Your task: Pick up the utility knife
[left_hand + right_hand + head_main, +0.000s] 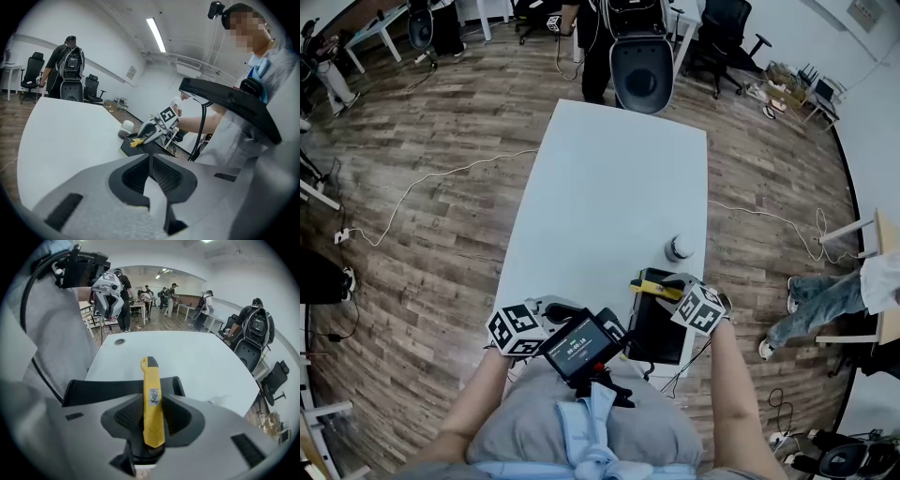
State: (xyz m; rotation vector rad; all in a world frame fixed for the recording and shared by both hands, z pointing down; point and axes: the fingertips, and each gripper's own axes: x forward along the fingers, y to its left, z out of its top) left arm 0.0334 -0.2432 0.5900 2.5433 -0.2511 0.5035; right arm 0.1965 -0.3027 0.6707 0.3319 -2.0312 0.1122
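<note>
your left gripper [150, 163] has its jaws pressed together along one line, with nothing between them. it hovers low over the near end of the white table [600, 187], close in front of your body. ahead of its tips and a little to their right lies a black tray [133, 149], and just past that a small white round pot [127, 125] stands on the table. far ahead and to the left of the tips, a person [69, 58] with a backpack stands beside an office chair [640, 70] at the far end of the table. the screen [579, 345] mounted at your chest sits just to the right of this gripper, between your two tools.

your right gripper [153, 404] is clamped on the utility knife [150, 376]. the jaws squeeze the rear half of its yellow body from both sides. the knife runs straight along the jaws, label side up, and its black-tipped front end sticks out well past the fingertips. directly below the jaws and the knife is the black tray, whose far rim shows on both sides of the blade end. you cannot tell from these views whether the knife touches the tray or is clear of it. beyond the knife's tip the white table stretches away.
</note>
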